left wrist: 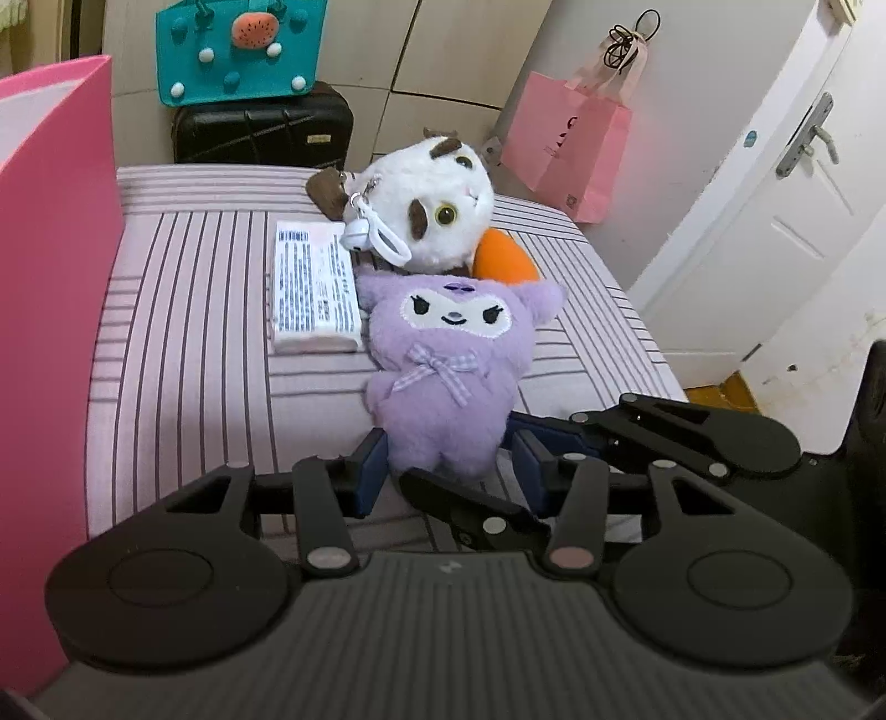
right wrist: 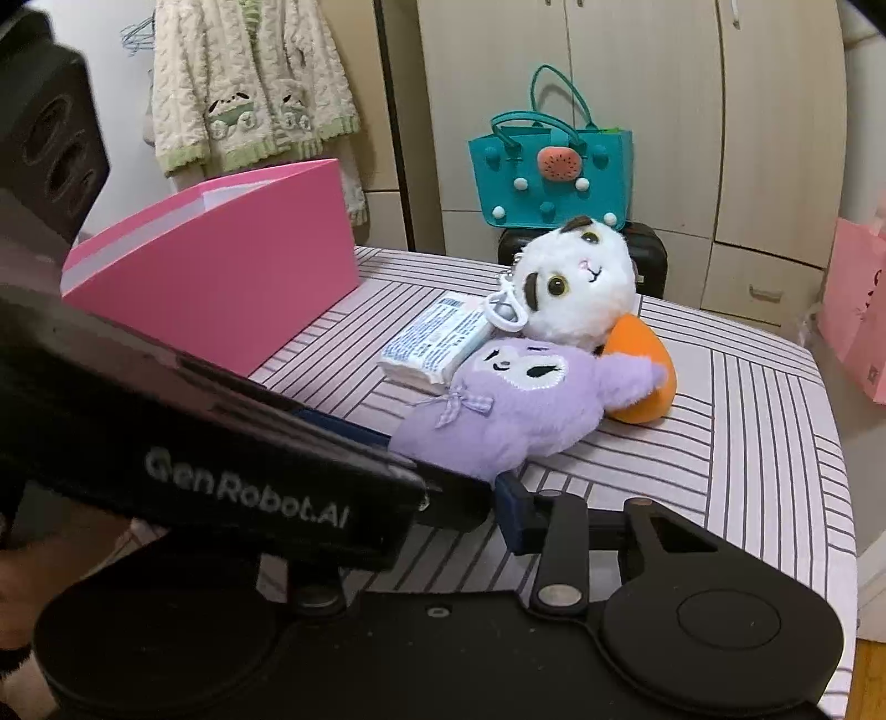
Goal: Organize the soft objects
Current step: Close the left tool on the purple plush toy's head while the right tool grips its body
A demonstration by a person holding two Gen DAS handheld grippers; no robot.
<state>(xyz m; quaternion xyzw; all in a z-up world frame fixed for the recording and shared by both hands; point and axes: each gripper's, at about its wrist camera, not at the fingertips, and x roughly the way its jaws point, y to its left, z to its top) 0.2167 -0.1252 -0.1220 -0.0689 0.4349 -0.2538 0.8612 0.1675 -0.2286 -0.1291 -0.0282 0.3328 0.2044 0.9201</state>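
The purple plush (left wrist: 448, 360) lies face up on the striped table (left wrist: 194, 310), its feet toward the cameras and its lower body between the blue pads of the left gripper (left wrist: 451, 462) — the pads sit at either side of its legs, the left one touching, the right one just beside, so the jaws are spread and not yet pressed in. In the right wrist view the right gripper (right wrist: 443, 487) is close to the same plush (right wrist: 498, 410): its one visible pad (right wrist: 512, 509) is just under the toy's bottom edge, while the left gripper's body crosses in front and hides the other finger, so I cannot tell whether it is open or closed. Above the purple plush, touching its head, rests a white plush (left wrist: 432, 210) with brown patches and a white clip. An orange toy (left wrist: 504, 257) is tucked between the two. A tissue pack (left wrist: 315, 288) lies just left of the plushes. A pink box (right wrist: 221, 277) stands on the table's left side. Behind the table are a teal bag (left wrist: 238, 50) on a black case (left wrist: 266, 130), and a pink paper bag (left wrist: 570, 144) hangs at right.
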